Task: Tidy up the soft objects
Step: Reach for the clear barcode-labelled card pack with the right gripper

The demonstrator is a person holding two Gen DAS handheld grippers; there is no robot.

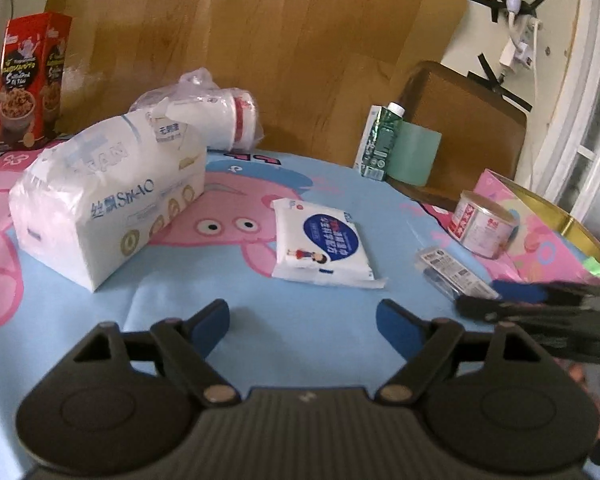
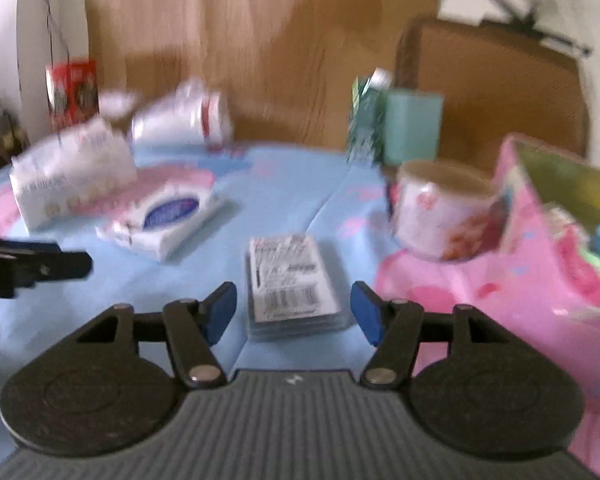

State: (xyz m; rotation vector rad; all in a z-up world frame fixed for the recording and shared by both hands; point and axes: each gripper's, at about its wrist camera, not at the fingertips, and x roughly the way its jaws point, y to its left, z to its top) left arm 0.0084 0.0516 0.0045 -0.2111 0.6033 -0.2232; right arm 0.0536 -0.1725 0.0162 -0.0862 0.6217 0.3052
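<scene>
- Presently, step in hand: reaching; left tool (image 1: 303, 322) spread and empty, aimed at the flat wipes pack (image 1: 320, 246) lying mid-bench (image 1: 236, 292)
- Right tool (image 2: 293, 308) spread, blurred, a clear barcoded case (image 2: 290, 284) between its pads, seemingly untouched
- Next, likely: lower, pinch the pack's near edge, carry to the pink box (image 1: 548, 236) at right
- Room: open cloth ahead; tissue pack (image 1: 108, 204) left, tin (image 1: 485, 225) right; tools near each other

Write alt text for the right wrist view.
Blurred view: the open right gripper hovers over a small clear barcoded pack on a blue cartoon tablecloth. Tissue packs lie left, a round tin and pink box right.
</scene>
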